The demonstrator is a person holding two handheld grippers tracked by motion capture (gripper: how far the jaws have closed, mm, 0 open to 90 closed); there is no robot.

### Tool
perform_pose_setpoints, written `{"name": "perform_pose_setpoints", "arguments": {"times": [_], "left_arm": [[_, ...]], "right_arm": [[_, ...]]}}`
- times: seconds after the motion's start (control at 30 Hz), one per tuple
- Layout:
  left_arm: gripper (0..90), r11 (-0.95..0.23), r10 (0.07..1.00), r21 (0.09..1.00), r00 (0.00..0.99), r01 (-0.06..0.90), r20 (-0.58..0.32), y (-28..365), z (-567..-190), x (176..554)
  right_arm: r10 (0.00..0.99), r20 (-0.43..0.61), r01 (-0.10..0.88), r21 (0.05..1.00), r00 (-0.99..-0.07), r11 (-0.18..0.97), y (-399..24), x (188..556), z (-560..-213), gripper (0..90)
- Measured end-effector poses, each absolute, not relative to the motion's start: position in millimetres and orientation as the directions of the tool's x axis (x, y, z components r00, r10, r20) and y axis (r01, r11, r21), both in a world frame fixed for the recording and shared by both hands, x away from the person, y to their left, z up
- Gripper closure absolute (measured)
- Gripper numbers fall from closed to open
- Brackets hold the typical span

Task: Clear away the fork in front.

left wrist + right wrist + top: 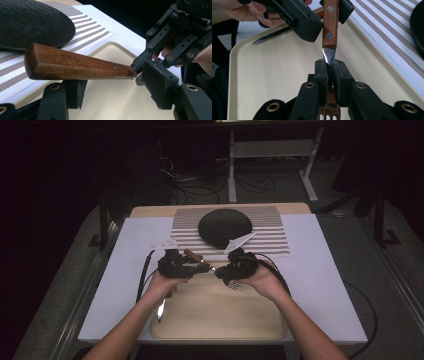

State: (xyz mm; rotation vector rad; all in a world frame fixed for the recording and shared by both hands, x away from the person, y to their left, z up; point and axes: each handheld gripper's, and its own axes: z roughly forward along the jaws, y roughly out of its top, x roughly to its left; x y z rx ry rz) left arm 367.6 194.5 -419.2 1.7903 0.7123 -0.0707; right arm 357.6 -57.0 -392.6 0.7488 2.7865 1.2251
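1. Right gripper (329, 66) — jaws clamped tight on the metal neck of the fork (329, 30); the tines stick out behind the pads, at the bottom of the right gripper view.
2. Fork handle: brown wood with two rivets. It extends from the right gripper into the gap of the left gripper (113, 82).
3. Left gripper — jaws part-way closed. The handle (75, 65) lies between the pads; the pad (157, 82) on one side stands just clear of it, and contact on the other side cannot be told.
4. Position: in the high view both grippers (182, 265) (240, 266) meet nose to nose above the far edge of the tray (220, 312), with the fork (196, 257) bridging them, off the surface.
5. Knife (272, 35): flat on the tray, under the left hand (162, 285).
6. Beyond the tray: a striped mat (270, 232) carrying a black plate (225, 227).
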Motion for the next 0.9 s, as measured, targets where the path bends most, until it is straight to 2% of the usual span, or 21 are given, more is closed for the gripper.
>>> {"name": "perform_pose_setpoints", "arguments": {"times": [0.67,0.9], "left_arm": [[59.6,-0.093,0.391,0.853,0.806,0.514,-0.444,200.8,-414.6,369.0],[69.4,-0.076,0.373,0.854,0.809,0.514,-0.454,201.6,-414.2,369.5]], "right_arm": [[0.414,0.171,0.409,0.692,-0.894,0.595,-47.2,357.9,-396.3,81.4],[0.406,0.167,0.401,0.692,-0.898,0.601,-46.0,358.0,-396.9,81.5]]}}
